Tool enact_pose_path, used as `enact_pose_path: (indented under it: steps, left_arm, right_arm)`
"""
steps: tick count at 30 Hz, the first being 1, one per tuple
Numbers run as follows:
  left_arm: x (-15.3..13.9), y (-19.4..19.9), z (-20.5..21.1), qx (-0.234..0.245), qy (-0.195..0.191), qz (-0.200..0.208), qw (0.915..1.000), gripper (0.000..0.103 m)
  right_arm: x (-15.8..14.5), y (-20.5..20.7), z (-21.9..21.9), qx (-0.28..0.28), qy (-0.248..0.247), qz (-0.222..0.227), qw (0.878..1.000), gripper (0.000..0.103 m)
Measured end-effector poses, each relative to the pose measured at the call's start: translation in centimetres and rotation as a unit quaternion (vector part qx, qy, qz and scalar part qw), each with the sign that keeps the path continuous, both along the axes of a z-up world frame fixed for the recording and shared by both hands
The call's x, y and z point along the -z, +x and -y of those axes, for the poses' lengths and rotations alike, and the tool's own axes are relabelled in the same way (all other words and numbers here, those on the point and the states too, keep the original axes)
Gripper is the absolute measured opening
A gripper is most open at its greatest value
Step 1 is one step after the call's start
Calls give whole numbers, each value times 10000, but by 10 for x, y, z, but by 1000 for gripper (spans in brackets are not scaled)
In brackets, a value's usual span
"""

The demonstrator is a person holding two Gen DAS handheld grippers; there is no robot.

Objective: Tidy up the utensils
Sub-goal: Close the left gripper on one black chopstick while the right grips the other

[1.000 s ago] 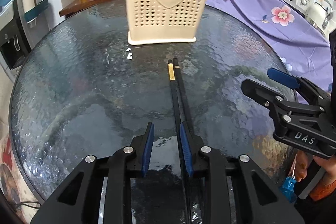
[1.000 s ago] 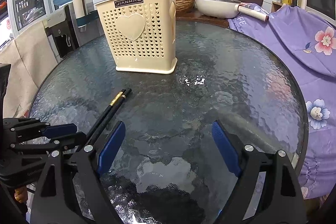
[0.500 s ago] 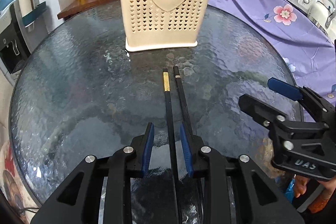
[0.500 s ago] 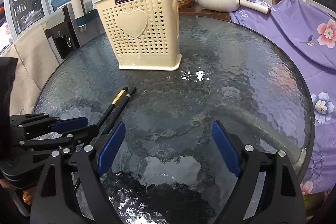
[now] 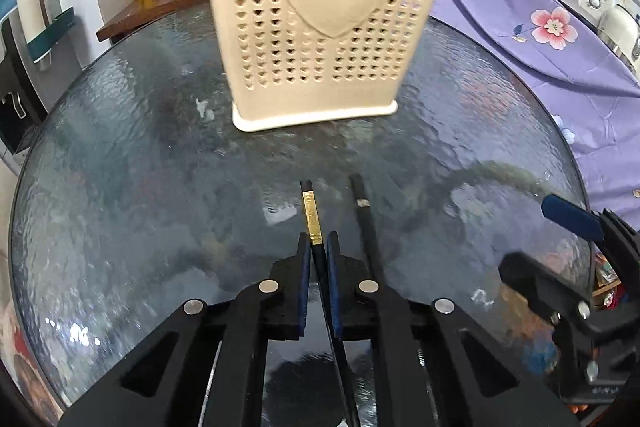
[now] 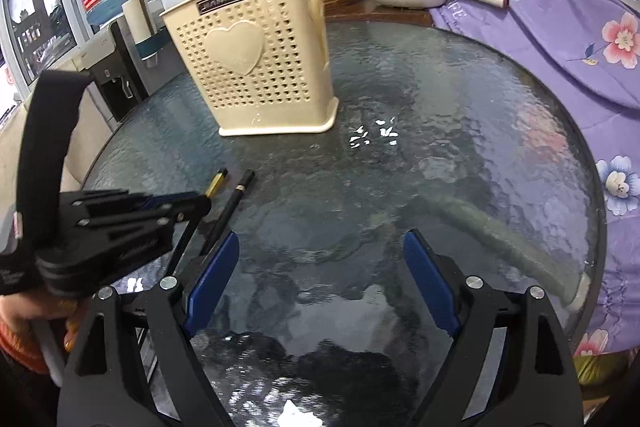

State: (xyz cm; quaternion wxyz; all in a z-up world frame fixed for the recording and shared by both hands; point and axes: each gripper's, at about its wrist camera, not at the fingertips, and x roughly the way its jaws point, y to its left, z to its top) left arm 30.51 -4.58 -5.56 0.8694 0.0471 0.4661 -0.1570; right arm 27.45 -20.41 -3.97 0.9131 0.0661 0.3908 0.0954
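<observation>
now chopstick (image 5: 312, 217) pinched between left jaws

Bright even daylight, white glare on the glass table (image 6: 460, 115), motion blur, fisheye-bent edges

Left wrist view: low over the desk (image 5: 120, 187), facing the basket (image 5: 316, 27) close beyond the jaws. Right wrist view: higher, basket (image 6: 256, 67) farther ahead-left. Shared: desk, basket.

Table (image 5: 120, 187) top is rippled glossy glass. Utensil holder (image 5: 320, 27) is matt perforated cream plastic. Chopstick (image 5: 312, 219) is banded in shiny gold.
</observation>
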Motion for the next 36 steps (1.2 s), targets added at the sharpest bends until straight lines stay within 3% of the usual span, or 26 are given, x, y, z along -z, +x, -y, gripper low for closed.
enact_pose_path:
  steps: [6, 12, 22, 29, 36]
  left_arm:
    - [0, 4, -22, -151, -57, 1, 9999, 8]
    - [0, 5, -47, -403, -172, -27, 9990, 8]
    - [0, 2, -79, -607, -319, -51, 9976, 8]
    - [-1, 5, -69, -567, -119, 8, 9983, 8]
    - [-1, 8, -62, -538, -33, 28, 9985, 8]
  right_arm:
    - [2, 9, -35, -368, -69, -146, 9992, 81]
    - [13, 24, -76, -734, -242, -444, 9960, 66]
    - [17, 46, -104, -735, -917, -527, 9917, 37]
    - [16, 66, -109, -710, -968, -630, 9908, 19]
    - [15, 79, -115, -796, -922, -698, 9901, 13]
